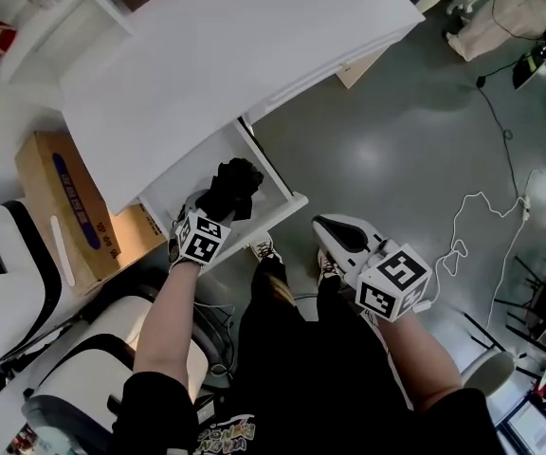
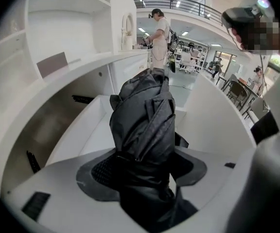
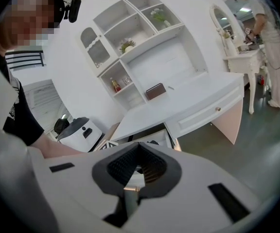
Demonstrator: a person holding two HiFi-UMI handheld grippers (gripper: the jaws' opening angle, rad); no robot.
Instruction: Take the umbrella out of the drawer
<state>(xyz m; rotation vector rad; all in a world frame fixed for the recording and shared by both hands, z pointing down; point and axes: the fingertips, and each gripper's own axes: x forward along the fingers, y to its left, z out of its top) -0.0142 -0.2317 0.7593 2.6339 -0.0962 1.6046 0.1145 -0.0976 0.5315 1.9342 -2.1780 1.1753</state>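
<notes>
Over the open drawer (image 1: pixel 287 200), left gripper (image 1: pixel 218 209) is clamped on the folded black umbrella (image 1: pixel 235 186). The bundle stands upright between the pads, probably so it can lift straight past the desk edge. Right gripper (image 1: pixel 324 224) hangs well aside, jaws together on nothing, presumably leaving the lift path free.

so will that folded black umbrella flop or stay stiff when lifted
Probably stiff along its core: the umbrella juts straight out of the left claw without drooping. Its loose fabric folds look soft, so it may slip a little.
</notes>
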